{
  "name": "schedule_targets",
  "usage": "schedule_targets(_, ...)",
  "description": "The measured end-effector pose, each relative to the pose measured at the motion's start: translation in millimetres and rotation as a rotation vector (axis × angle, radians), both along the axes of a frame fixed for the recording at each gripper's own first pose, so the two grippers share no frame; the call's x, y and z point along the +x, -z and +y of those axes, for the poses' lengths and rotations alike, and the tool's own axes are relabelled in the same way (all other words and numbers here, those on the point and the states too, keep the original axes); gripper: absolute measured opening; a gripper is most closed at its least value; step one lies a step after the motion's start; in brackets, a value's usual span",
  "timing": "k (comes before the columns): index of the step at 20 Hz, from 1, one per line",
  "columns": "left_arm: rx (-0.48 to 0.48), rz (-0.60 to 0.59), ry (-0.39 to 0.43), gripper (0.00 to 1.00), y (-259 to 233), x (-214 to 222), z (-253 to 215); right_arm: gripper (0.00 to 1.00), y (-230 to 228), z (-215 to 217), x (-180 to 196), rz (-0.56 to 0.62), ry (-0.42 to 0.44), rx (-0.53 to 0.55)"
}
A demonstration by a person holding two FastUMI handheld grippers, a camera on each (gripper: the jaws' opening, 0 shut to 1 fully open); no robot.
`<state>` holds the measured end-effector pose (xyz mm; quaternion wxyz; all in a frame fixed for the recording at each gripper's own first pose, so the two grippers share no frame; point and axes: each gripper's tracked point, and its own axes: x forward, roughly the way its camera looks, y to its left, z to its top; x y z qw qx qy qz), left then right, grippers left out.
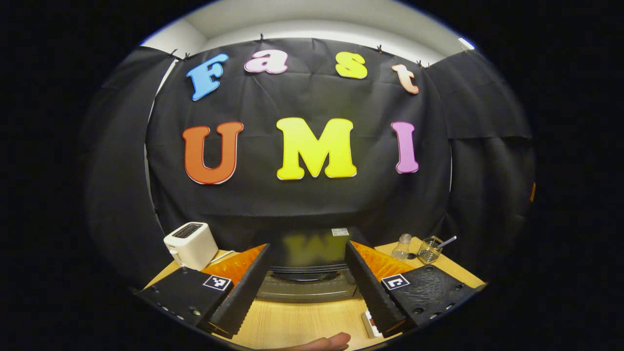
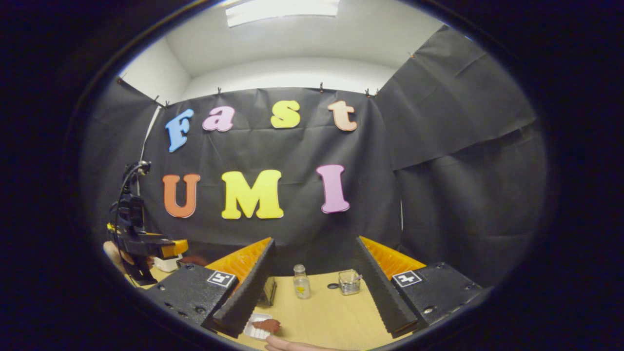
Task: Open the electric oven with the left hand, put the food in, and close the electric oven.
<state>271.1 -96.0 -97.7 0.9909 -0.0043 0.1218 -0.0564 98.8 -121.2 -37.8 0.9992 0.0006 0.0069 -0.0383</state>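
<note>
Facing the oven [image 1: 308,265] head-on, we hold the left gripper [image 1: 308,287] with fingers spread wide and empty; the closed door lies straight ahead between them, its handle running crosswise. Our right gripper [image 2: 312,287], equally wide, hovers above the food [image 2: 266,325] on its small tray [image 2: 253,331].

The electric oven [image 1: 308,265] is a dark, boxy appliance standing upright at the back of the wooden table against the black cloth, its glossy front door closed. The food [image 2: 265,325] is a reddish-brown piece lying on a small white tray [image 2: 254,330] near the table's front edge, well apart from the oven.
</note>
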Motion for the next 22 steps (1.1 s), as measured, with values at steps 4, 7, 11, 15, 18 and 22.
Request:
schedule_targets(4, 0.007, 0.137, 0.004, 0.97, 57, 37, -9, 1.00, 17, -24, 9, 0.034, 0.010, 0.007)
schedule_targets(7, 0.025, 0.189, -0.022, 0.96, 83, 56, -4, 0.99, 26, -41, 16, 0.057, 0.035, 0.002)
schedule_targets(11, 0.032, 0.269, -0.033, 0.96, 116, 69, 3, 1.00, 34, -48, 16, 0.075, 0.039, 0.004)
schedule_targets(15, -0.005, 0.262, -0.020, 0.95, 113, 71, 0, 1.00, 38, -54, 14, 0.083, 0.062, -0.008)
schedule_targets(18, 0.003, 0.254, -0.009, 0.95, 116, 68, 0, 1.00, 39, -49, 9, 0.099, 0.062, -0.013)
schedule_targets(22, 0.013, 0.214, -0.001, 0.96, 117, 48, 3, 1.00, 36, -42, 1, 0.105, 0.076, -0.008)
